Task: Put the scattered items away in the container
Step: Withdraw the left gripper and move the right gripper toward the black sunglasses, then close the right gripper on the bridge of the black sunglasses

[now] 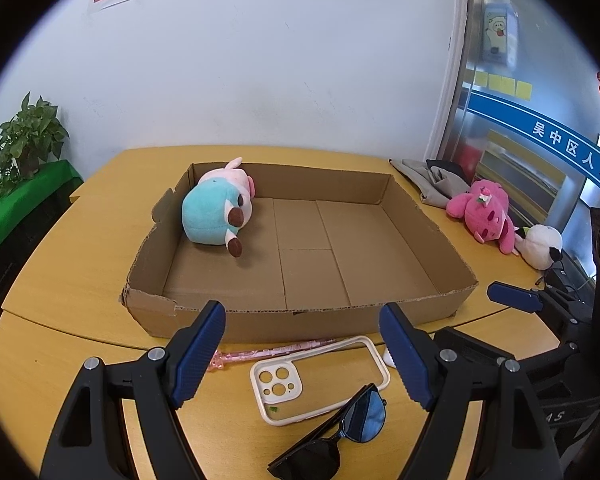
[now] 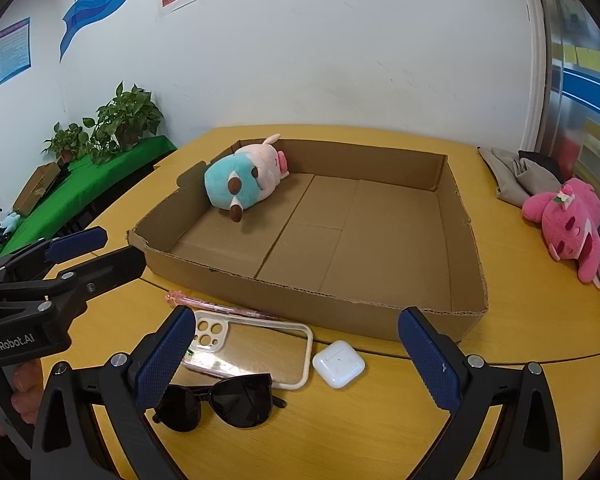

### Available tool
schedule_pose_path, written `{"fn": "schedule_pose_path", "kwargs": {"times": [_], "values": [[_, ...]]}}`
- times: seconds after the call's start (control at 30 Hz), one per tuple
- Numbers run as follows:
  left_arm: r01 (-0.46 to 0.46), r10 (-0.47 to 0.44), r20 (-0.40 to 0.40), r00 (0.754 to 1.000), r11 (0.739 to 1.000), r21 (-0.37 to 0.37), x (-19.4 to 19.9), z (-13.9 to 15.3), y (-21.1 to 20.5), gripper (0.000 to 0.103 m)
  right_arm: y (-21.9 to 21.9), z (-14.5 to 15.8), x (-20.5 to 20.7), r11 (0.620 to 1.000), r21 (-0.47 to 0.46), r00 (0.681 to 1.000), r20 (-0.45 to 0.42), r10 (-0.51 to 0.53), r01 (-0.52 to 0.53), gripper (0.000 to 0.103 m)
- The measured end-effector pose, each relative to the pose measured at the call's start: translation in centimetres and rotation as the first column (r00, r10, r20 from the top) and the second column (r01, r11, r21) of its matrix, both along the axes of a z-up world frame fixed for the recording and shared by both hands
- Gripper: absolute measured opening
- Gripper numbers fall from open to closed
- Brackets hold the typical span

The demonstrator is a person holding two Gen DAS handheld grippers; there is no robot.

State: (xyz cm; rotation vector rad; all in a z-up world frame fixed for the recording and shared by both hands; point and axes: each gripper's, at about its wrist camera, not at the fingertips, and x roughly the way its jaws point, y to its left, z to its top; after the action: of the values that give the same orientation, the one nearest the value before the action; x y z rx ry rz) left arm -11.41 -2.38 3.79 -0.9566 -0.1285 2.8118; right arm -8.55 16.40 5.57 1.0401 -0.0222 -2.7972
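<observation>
Both your tongs, left (image 1: 302, 354) and right (image 2: 296, 360), gape wide, holding nothing. Sunglasses (image 2: 220, 400), phone case (image 2: 252, 354), earbud case (image 2: 339, 364) and pink pen (image 2: 216, 304) lie crowded on the counter (image 2: 380, 432); grabbing one may knock another. Beyond, the cardboard tray (image 2: 312, 308) holds one plush (image 2: 240, 180). "GenRobot.AI" marks the left handle.

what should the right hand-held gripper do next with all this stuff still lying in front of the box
Probably lower the right hand-held gripper onto the white earbud case and close. Its jaws stand open and empty, the case lies on the table between them, clear of the phone case and sunglasses, and just in front of the cardboard box, which holds only a plush toy.
</observation>
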Motion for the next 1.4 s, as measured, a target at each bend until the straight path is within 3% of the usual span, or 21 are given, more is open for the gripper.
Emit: {"fn": "schedule_pose_path", "kwargs": {"times": [0.23, 0.43, 0.57, 0.63, 0.83, 1.0, 1.07, 1.4], "values": [[0.046, -0.047, 0.134, 0.990, 0.999, 0.007, 2.1, -4.8, -1.2, 0.079, 2.4, -4.1, 0.9, 0.999, 0.003, 0.996, 0.078, 0.041, -0.041, 0.103], [0.070, -0.090, 0.262, 0.961, 0.994, 0.087, 3.4, -9.2, -1.6, 0.079, 0.9, -8.7, 1.7, 0.981, 0.036, 0.966, 0.181, 0.183, -0.192, 0.103], [0.100, -0.141, 0.298, 0.944, 0.984, 0.150, 3.6, -10.6, -0.9, 0.079, -1.8, -9.6, 2.2, 0.953, 0.031, 0.940, 0.176, 0.293, -0.303, 0.103], [0.095, -0.136, 0.309, 0.941, 0.985, 0.144, 3.4, -10.9, -0.7, 0.079, -3.1, -9.9, 2.0, 0.939, 0.050, 0.930, 0.164, 0.330, -0.341, 0.103], [0.045, -0.108, 0.365, 0.925, 0.983, 0.176, 2.7, -12.3, -1.5, 0.071, -4.5, -11.3, 0.6, 0.930, 0.094, 0.927, 0.169, 0.336, -0.355, 0.100], [0.043, -0.087, 0.360, 0.929, 0.991, 0.128, 2.5, -12.4, -1.4, 0.059, -5.6, -11.8, 0.1, 0.917, 0.108, 0.913, 0.188, 0.361, -0.385, 0.085], [0.046, -0.081, 0.359, 0.930, 0.993, 0.106, 2.4, -12.3, -1.2, 0.055, -5.7, -12.1, -0.1, 0.921, 0.111, 0.916, 0.201, 0.348, -0.374, 0.069], [0.082, -0.118, 0.345, 0.931, 0.990, 0.118, 2.4, -11.9, -1.0, 0.047, -5.4, -11.9, 1.1, 0.947, 0.119, 0.944, 0.188, 0.272, -0.297, 0.065]]}}
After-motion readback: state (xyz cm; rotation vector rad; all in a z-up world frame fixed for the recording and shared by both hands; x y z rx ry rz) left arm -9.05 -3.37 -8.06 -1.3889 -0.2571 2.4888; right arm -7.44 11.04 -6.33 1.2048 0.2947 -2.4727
